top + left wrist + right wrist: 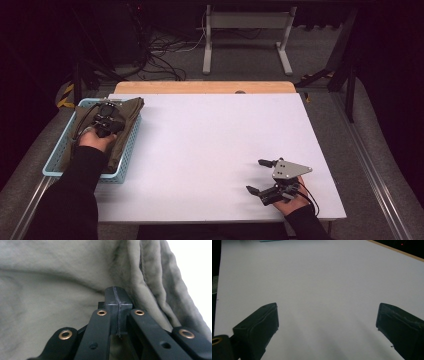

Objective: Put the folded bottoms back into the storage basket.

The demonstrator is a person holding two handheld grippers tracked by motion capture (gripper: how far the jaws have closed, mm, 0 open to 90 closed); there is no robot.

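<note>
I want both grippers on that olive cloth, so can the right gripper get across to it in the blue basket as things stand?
Probably yes: the white table between the right gripper and the olive cloth lies bare, though the left gripper is on it.

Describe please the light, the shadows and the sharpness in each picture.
High view: the white table is bright, the room behind dark. Left gripper view: the olive cloth is soft and dim, with white glare at the right edge. Right gripper view: the right gripper has blurred jaws that throw faint shadows on the table.

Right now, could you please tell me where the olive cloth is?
In the high view, the olive cloth lies in the light blue basket at the table's left edge, under the left gripper.
</note>
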